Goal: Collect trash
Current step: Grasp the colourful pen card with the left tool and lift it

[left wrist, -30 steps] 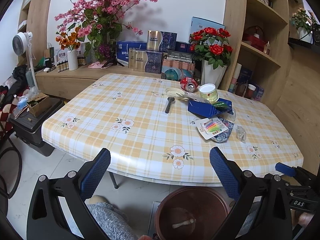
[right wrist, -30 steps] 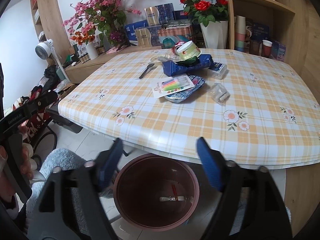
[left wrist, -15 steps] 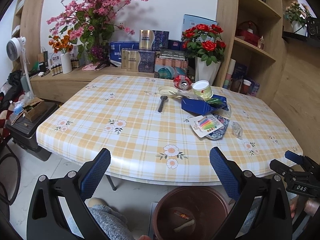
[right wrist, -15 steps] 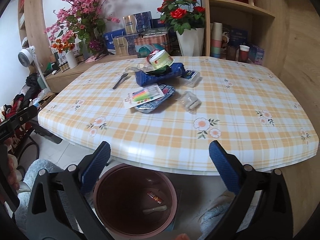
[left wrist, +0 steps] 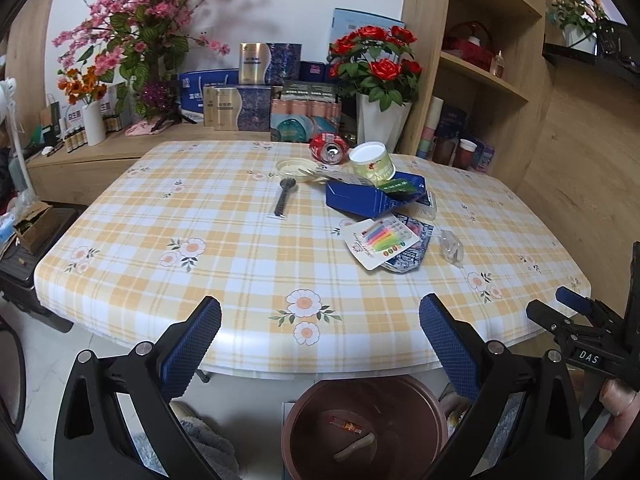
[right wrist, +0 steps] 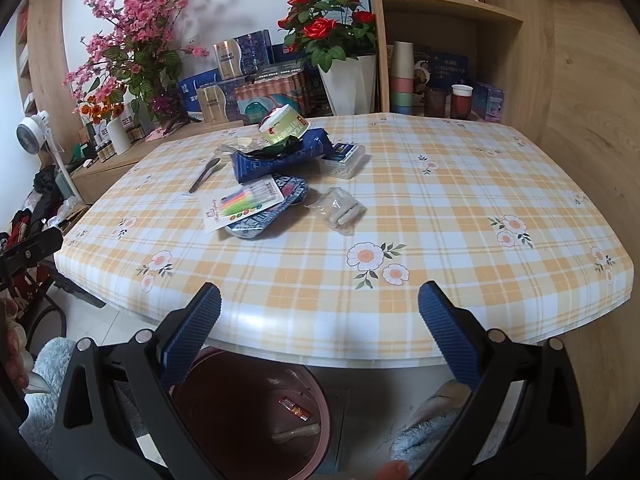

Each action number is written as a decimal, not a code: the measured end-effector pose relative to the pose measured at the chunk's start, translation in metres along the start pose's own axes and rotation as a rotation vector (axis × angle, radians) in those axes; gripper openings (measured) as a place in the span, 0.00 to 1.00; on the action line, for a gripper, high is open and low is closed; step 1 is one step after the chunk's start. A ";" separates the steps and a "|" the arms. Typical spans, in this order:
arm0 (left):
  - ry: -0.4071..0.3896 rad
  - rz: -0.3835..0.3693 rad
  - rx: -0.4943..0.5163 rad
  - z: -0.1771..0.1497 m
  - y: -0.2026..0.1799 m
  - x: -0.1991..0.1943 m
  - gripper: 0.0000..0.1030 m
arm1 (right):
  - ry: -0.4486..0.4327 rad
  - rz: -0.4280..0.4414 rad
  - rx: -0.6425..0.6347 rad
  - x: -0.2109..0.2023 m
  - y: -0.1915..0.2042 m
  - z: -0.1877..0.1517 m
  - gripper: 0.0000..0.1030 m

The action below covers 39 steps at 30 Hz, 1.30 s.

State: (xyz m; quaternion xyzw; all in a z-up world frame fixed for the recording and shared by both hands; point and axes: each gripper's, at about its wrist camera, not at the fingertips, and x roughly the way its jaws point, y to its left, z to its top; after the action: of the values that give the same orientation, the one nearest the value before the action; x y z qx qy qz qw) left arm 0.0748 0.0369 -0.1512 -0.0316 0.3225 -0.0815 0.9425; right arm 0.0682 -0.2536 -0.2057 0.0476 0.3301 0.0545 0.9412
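Right now your trash sits in one cluster on the desk (left wrist: 224,264), and the blue carton (left wrist: 372,200) makes a handy landmark. Leaning on the far side of that carton is a paper cup (left wrist: 372,165); behind the cup lies a crushed red can (left wrist: 329,151). Both look light and should crush easily, so take them across the body with a soft squeeze. Just nearer you than the carton is a candle card (left wrist: 378,242) lying on a crumpled blue wrapper (right wrist: 264,216); the card is thin and flat, so pinch an edge that overhangs the wrapper. Beside the wrapper, away from the spoon, a small clear plastic packet (right wrist: 340,210) looks slippery and limp; grip it at its bunched middle. A dark spoon (left wrist: 285,196) and a shallow lid (left wrist: 294,168) lie on the carton's other side. The carton itself seems stiff; take it by a wall.

Below the desk edge, the brown bin (left wrist: 364,428) already holds a couple of scraps.

Your left hand-held gripper (left wrist: 320,344) and right hand-held gripper (right wrist: 320,330) are both spread wide and carry nothing, poised level over the near desk edge above the bin, well short of the carton.
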 end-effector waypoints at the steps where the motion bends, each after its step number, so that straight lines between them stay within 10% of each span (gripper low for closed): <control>1: 0.004 -0.007 0.007 0.001 -0.002 0.004 0.94 | 0.003 0.000 0.001 0.003 -0.002 0.000 0.95; 11: 0.056 -0.119 0.235 0.030 -0.045 0.061 0.80 | 0.070 -0.048 0.002 0.038 -0.009 0.005 0.94; 35: 0.338 -0.383 0.432 0.075 -0.058 0.249 0.80 | 0.139 -0.044 0.095 0.097 -0.039 0.032 0.94; 39: 0.371 -0.398 0.389 0.073 -0.056 0.253 0.59 | 0.152 -0.057 0.083 0.102 -0.037 0.033 0.94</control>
State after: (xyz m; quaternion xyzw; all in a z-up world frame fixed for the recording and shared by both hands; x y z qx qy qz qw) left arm 0.3093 -0.0621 -0.2393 0.1020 0.4545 -0.3283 0.8217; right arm 0.1704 -0.2788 -0.2476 0.0726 0.4037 0.0172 0.9119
